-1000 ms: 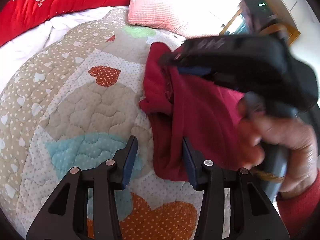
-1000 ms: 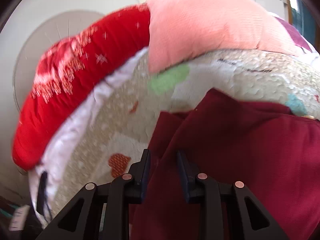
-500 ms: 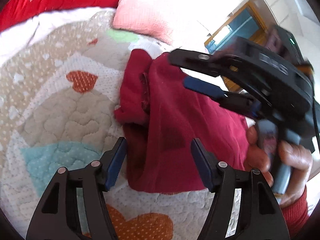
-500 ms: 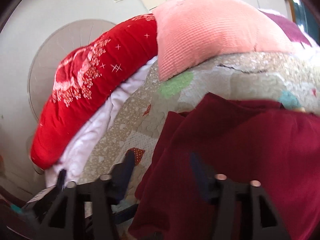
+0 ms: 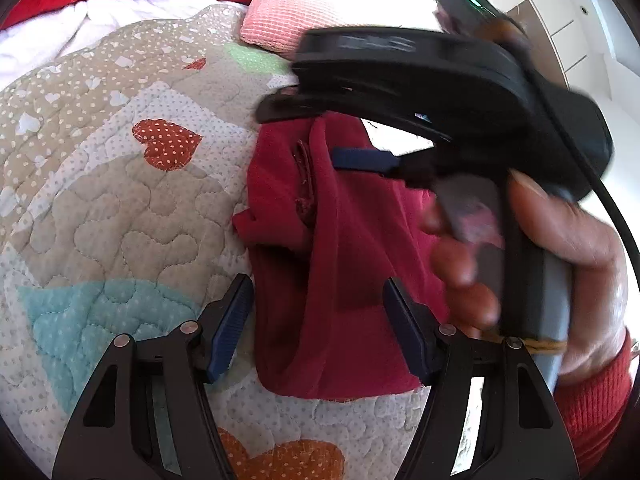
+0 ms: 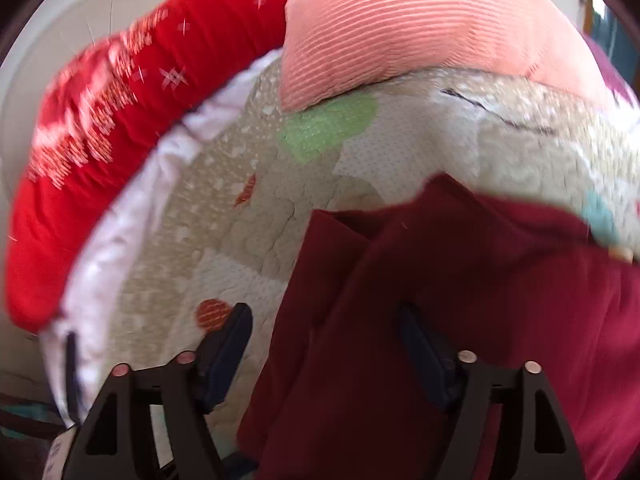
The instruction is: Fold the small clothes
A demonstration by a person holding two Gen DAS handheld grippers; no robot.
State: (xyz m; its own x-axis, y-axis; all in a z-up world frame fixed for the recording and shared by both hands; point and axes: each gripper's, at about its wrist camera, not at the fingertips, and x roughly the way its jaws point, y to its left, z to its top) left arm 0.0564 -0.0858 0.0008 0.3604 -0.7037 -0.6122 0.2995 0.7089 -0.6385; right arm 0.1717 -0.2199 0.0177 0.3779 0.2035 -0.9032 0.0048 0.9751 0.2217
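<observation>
A dark red garment lies folded over itself on a quilted bedspread. My left gripper hangs over its near end, jaws apart, cloth lying between the pads without being pinched. In the left wrist view a hand holds my right gripper above the garment's far end. In the right wrist view the right gripper has its jaws opening, straddling the garment, which lies loose under them; the pads do not press it.
A red pillow and a pink ribbed pillow lie at the head of the bed, with a white sheet beside them. The patchwork quilt stretches left of the garment. A red sleeve shows at the right.
Both grippers went from narrow to wide, letting the red cloth go. The right gripper shifted above the garment's far end.
</observation>
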